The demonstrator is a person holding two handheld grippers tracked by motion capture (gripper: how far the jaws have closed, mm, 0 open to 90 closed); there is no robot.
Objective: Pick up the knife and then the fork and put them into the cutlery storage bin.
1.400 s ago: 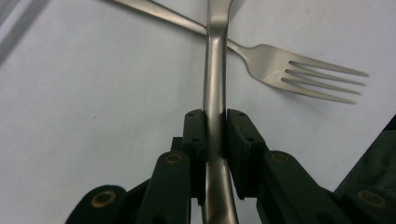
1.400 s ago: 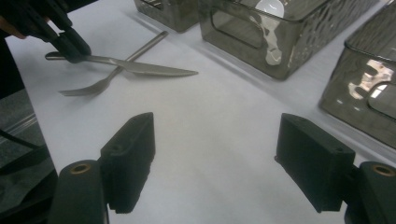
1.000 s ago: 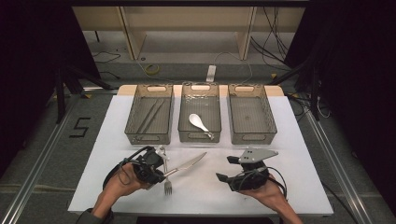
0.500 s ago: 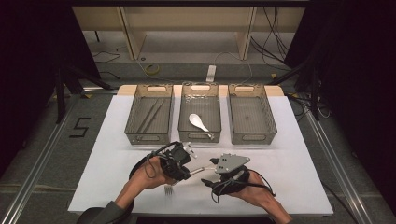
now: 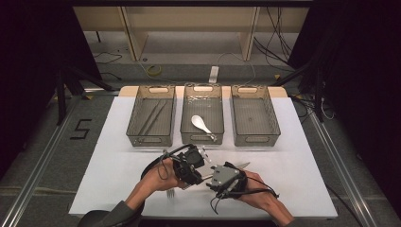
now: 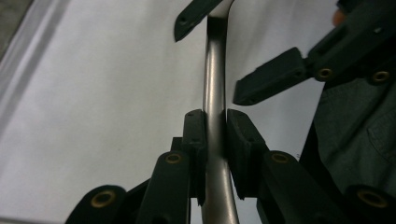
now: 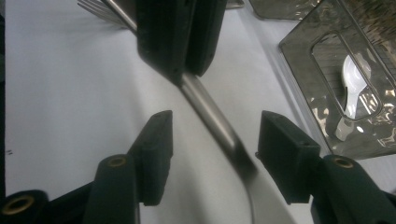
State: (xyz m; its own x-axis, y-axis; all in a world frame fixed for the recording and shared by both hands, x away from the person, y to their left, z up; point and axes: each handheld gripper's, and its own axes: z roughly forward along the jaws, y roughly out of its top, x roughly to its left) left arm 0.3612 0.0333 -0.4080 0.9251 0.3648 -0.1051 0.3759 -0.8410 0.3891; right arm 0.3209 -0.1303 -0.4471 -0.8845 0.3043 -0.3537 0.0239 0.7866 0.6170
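Note:
My left gripper (image 5: 200, 175) (image 6: 215, 116) is shut on the handle of a metal knife (image 6: 214, 79) and holds it just above the white table (image 5: 293, 156). The knife's blade tip (image 5: 243, 165) sticks out to the right past my right hand. My right gripper (image 5: 208, 178) (image 7: 212, 130) faces the left one. Its jaws have just been closing and stand on either side of the knife (image 7: 210, 116), with a gap on both sides. A fork (image 5: 171, 193) (image 7: 93, 7) lies on the table under the left hand.
Three clear trays stand in a row at the back. The left tray (image 5: 137, 124) holds dark sticks, the middle tray (image 5: 202, 138) a white spoon (image 5: 201, 124) (image 7: 350, 84), and the right tray (image 5: 253, 137) has nothing in it. The table's front edge is close below the hands.
The left gripper carried the knife up and to the right, toward the table's middle. The right gripper moved left to meet it and its jaws narrowed around the knife. The fork stayed put.

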